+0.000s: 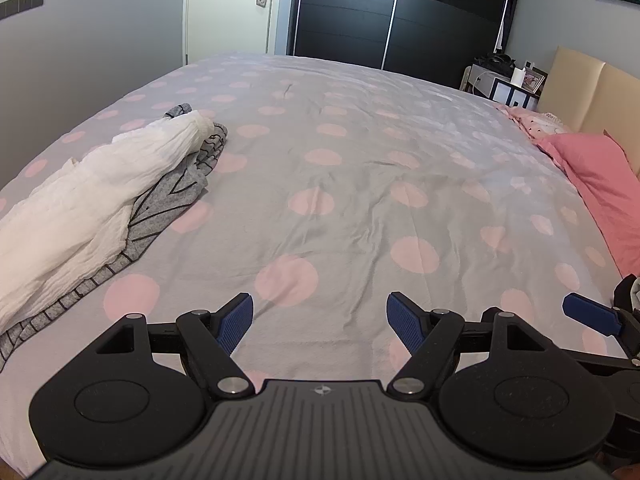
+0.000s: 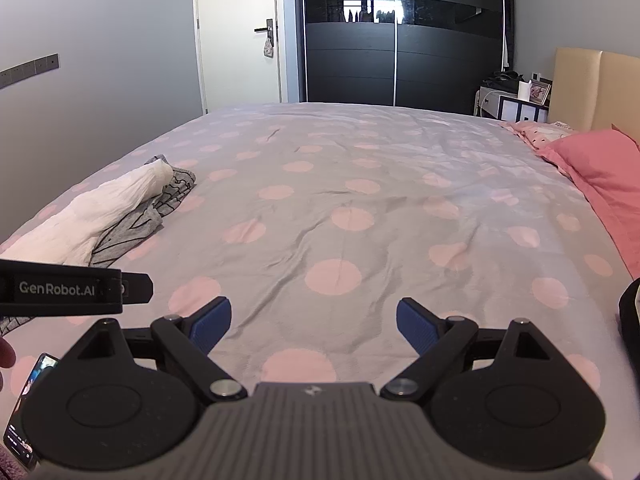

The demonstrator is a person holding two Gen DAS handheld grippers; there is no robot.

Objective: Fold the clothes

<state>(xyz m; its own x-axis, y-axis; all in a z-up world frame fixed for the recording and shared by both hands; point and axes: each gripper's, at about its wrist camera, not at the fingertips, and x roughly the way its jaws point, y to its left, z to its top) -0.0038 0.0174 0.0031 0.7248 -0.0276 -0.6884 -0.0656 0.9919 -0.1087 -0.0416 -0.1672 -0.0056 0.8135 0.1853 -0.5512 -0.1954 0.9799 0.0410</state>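
Both of your grippers hang open and empty over the spotted bed, with the clothes off at ten o'clock.

Your left gripper (image 1: 320,322) has its blue pads spread wide with nothing between them, only the grey bedsheet (image 1: 360,184) with pink dots showing through the gap. Your right gripper (image 2: 313,326) is spread just as wide and is equally empty. The clothes lie well apart from both, toward ten o'clock near the bed's left edge: a crinkled white garment (image 1: 92,200) draped on top of a grey garment with black stripes (image 1: 180,188), neither one folded. A pink pillow (image 1: 600,192) sits at two o'clock by the headboard (image 1: 592,96). In the right wrist view the side of your left gripper shows at nine o'clock, and a phone (image 2: 28,408) lies at the lower left edge.
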